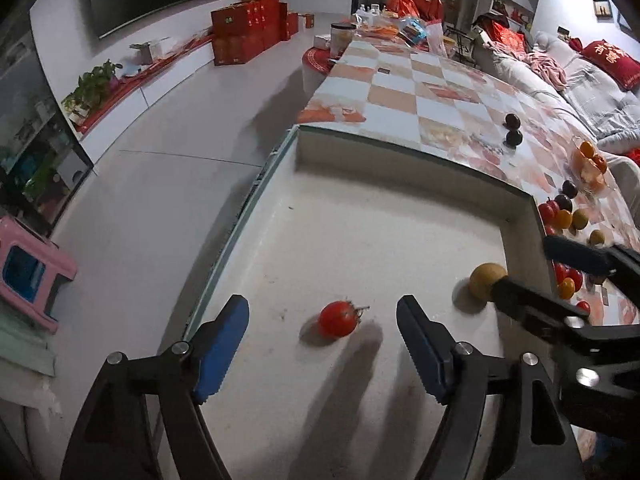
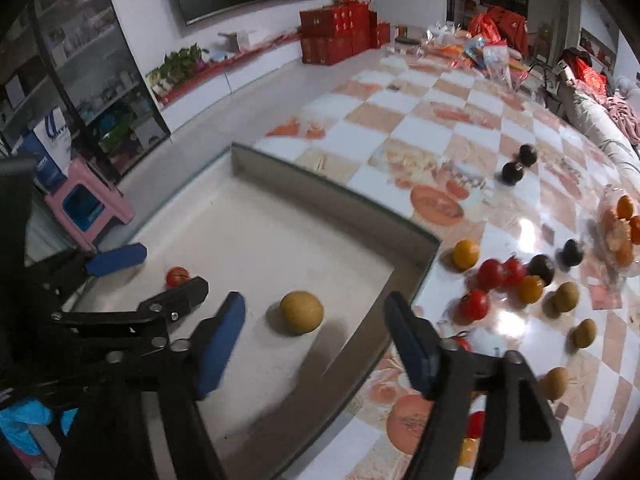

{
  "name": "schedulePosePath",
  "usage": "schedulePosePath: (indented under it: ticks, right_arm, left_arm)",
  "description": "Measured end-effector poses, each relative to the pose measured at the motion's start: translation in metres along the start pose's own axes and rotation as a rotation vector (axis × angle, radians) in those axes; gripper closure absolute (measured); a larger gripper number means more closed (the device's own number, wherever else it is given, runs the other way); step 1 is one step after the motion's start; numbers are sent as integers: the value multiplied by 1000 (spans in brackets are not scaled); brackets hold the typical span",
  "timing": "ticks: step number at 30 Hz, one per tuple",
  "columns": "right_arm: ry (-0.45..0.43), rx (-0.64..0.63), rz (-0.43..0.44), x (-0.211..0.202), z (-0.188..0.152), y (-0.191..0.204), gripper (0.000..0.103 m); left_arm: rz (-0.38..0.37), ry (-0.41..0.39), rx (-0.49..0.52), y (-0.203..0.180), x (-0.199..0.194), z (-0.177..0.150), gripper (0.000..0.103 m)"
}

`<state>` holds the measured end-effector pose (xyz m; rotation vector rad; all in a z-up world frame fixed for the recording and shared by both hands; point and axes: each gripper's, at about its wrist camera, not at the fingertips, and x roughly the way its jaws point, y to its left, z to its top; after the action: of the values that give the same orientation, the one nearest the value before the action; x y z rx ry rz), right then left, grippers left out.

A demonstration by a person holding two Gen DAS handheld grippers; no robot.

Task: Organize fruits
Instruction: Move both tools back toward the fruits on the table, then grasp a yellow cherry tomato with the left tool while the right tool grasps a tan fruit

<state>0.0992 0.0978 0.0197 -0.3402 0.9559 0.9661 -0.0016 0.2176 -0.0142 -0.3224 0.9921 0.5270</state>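
Observation:
A white shallow tray (image 1: 416, 152) (image 2: 332, 200) lies on the checkered table. In it lie a red tomato (image 1: 338, 319) (image 2: 177, 276) and a tan round fruit (image 1: 486, 280) (image 2: 301, 312). My left gripper (image 1: 322, 344) (image 2: 158, 268) is open over the tray, its fingers either side of the tomato and apart from it. My right gripper (image 2: 316, 328) (image 1: 524, 268) is open just above the tan fruit, not holding it. Loose tomatoes (image 2: 490, 274), orange fruits (image 2: 466, 254), dark fruits (image 2: 542, 268) and tan fruits (image 2: 566, 297) lie on the table to the right of the tray.
Two dark fruits (image 2: 518, 164) lie farther back on the table. A clear bag of oranges (image 2: 620, 232) sits at the right edge. A pink stool (image 2: 86, 208) stands on the floor left of the table. Clutter fills the table's far end (image 1: 400, 28).

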Motion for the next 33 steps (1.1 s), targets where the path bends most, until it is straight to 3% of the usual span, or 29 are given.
schedulePosePath:
  ticks: [8,21,30,33]
  right_arm:
    - [-49,40,-48,-42,-18,-25,20]
    - [-9,247,-222,-85,-92,-146,20]
    - [-5,276,-203,-82,-107,-176,20]
    - [-5,282,-184,-77,-107,-180,20]
  left_arm:
    - [0,-55,83,-28,-30,-9,26]
    - [-201,-113,268,-142,-80,-41,26]
    - [-220,-94,305,-204,-74,-61,26]
    - [-193,-78,300,-215,-64,-65,26]
